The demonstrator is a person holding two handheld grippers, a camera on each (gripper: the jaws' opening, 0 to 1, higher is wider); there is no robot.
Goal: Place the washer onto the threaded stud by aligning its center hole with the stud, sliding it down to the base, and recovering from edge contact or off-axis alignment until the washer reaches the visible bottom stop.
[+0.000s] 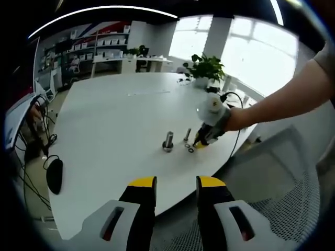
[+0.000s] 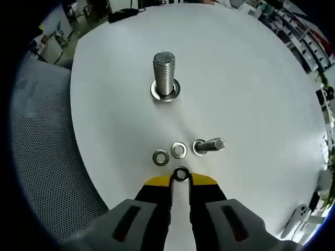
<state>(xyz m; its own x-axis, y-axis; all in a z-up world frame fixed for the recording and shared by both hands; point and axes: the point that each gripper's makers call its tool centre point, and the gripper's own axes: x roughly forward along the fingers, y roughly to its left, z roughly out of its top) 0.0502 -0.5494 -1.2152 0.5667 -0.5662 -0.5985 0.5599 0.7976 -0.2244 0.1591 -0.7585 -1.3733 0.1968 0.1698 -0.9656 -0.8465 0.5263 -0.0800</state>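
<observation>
In the right gripper view, we see two loose washers (image 2: 169, 153) lying side by side on the white surface (image 2: 251, 78), with a small bolt (image 2: 210, 146) just to their right. Above them stands the big threaded stud (image 2: 164, 75), upright on its wide base. Our right claw (image 2: 180, 178) pinches a washer (image 2: 180, 173) between its yellow tips, near the loose ones and well short of the stud. In the left gripper view, our left claw (image 1: 176, 184) hangs open and empty off the surface's edge.
</observation>
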